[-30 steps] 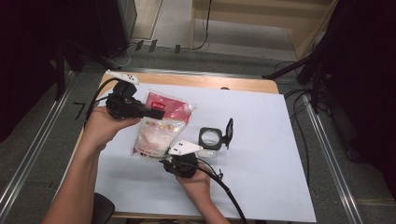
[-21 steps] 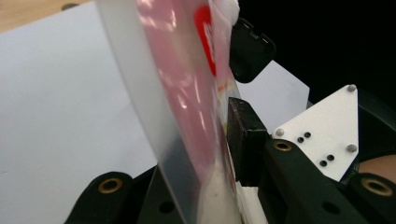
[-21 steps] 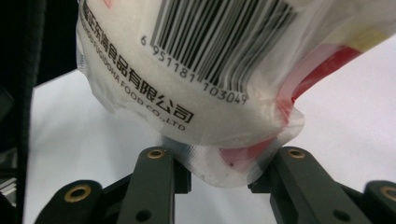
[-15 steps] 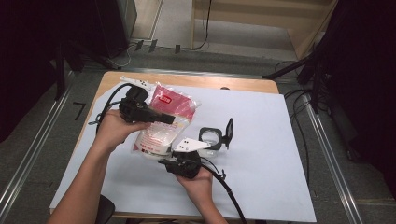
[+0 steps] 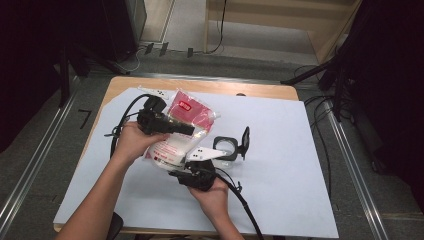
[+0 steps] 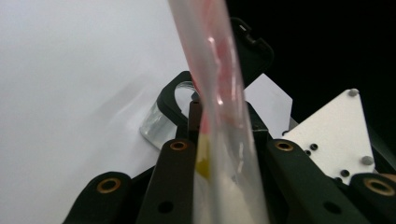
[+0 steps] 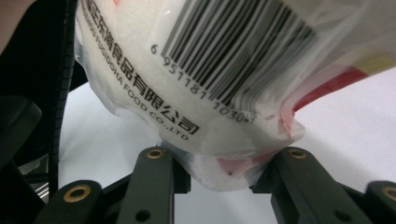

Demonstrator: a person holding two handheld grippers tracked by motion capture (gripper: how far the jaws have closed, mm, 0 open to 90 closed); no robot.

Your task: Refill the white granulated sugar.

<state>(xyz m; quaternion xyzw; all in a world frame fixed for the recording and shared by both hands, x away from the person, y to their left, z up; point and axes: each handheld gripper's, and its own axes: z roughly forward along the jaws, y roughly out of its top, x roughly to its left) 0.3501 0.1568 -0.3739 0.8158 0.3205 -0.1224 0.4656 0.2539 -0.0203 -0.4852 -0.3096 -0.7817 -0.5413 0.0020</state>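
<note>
While both tongs, left (image 5: 192,129) and right (image 5: 187,161), are gripping the sugar bag (image 5: 172,147), the glass container (image 5: 226,146) at its 3 o'clock is waiting unfilled, so pouring appears not yet begun.

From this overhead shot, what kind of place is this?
Probably a lab data-collection station, not a kitchen or shop: a small wooden table under a white sheet, dark stands around it, cables on the grey floor, and a person working a food pouch with two handheld grippers.

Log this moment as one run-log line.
left gripper: shut on bag | right gripper: shut on bag corner | bag: off table
</note>
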